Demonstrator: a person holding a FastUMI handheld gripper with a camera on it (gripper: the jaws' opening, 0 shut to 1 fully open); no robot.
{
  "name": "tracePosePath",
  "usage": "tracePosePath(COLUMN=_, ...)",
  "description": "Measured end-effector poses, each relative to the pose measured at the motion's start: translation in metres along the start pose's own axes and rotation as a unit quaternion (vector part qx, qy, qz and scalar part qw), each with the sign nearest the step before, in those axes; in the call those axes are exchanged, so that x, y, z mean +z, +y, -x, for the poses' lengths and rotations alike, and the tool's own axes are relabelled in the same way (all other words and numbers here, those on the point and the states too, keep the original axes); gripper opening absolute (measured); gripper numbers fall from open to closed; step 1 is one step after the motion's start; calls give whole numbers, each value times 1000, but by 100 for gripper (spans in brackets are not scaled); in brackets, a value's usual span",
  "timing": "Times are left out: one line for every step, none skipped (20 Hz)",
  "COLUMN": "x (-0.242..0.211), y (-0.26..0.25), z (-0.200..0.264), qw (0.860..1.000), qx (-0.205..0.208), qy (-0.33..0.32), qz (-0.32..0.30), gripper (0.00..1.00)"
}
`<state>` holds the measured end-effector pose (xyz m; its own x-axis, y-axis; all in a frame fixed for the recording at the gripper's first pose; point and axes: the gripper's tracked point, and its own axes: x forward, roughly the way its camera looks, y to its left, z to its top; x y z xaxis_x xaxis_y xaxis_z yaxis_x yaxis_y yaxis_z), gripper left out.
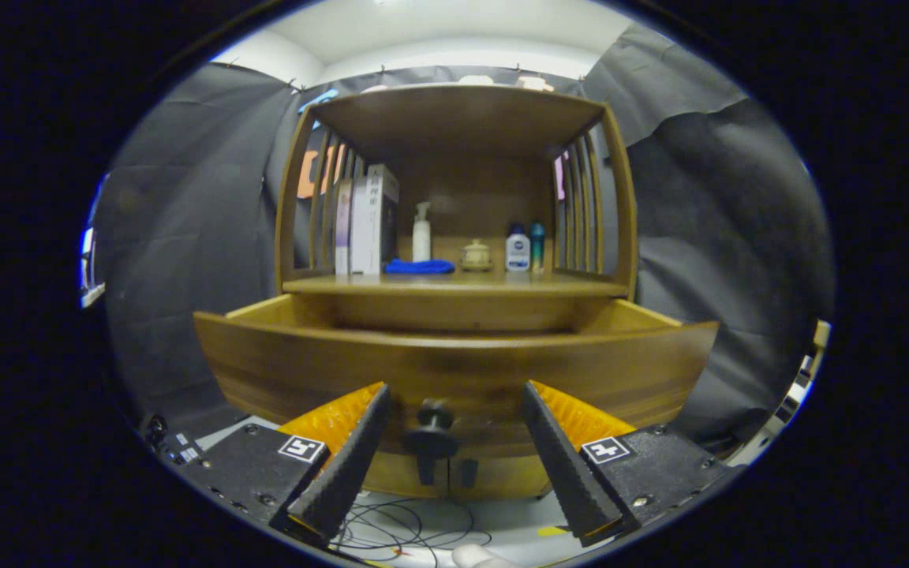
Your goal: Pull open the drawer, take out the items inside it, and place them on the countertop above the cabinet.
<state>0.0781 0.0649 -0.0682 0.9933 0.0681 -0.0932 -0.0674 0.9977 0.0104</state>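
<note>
**Drawer pulled out, jaws spread around its knob**

From the gripper view we see the wooden cabinet [454,197] straight ahead, its drawer [454,367] drawn out toward us. We look at the drawer's front panel nearly level, so its inside is hidden from us and we cannot tell what lies in it. The dark knob [432,430] sits low on that front, between the two fingers; the gripper [454,430] has its jaws spread wide, and neither finger touches the knob.

Above the drawer, the counter [454,284] carries a row of things under the cabinet's top shelf: upright boxes [368,221] at one side, a white pump bottle [421,233], a blue cloth [419,267] lying flat, a small lidded jar [475,255], then a white bottle [517,251] and a teal one [537,244] close together. Their labels are too small to make out.

Below the fingers, thin cables [399,528] lie looped on the pale floor, partly cut off.
</note>
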Motion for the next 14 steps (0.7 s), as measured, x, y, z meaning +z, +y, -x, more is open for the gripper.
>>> tracePosePath(x=23, y=-9, z=2, qw=1000, qx=-4, qy=-15, qz=-4, gripper=100)
tracePosePath(x=43, y=-17, z=1, qw=1000, qx=-9, qy=-24, qz=-6, gripper=100)
tracePosePath(x=63, y=-22, z=-2, qw=999, qx=-11, qy=-36, qz=-8, gripper=100)
tracePosePath(x=86, y=-27, z=-6, qw=999, qx=-9, qy=-53, qz=-8, gripper=100)
tracePosePath(x=108, y=-34, z=-13, qw=998, qx=-11, qy=-56, qz=-4, gripper=100)
tracePosePath(x=124, y=-39, z=-19, qw=998, qx=-15, qy=-62, qz=-1, gripper=100)
tracePosePath(x=142, y=-41, z=-27, qw=998, qx=-15, qy=-64, qz=3, gripper=100)
tracePosePath(x=157, y=-40, z=-37, qw=998, qx=-14, qy=-64, qz=4, gripper=100)
tracePosePath(x=172, y=-39, z=-48, qw=998, qx=-11, qy=-65, qz=-2, gripper=100)
tracePosePath(x=180, y=-37, z=-61, qw=999, qx=-12, qy=-52, qz=-6, gripper=100)
tracePosePath(x=181, y=-31, z=-73, qw=999, qx=-1, qy=-35, qz=-9, gripper=100)
tracePosePath(x=181, y=-25, z=-87, qw=1000, qx=4, qy=-10, qz=-14, gripper=100)
tracePosePath(x=174, y=-19, z=-100, qw=999, qx=13, qy=20, qz=-21, gripper=100)
tracePosePath(x=164, y=-9, z=-114, qw=997, qx=27, qy=61, qz=-25, gripper=100)
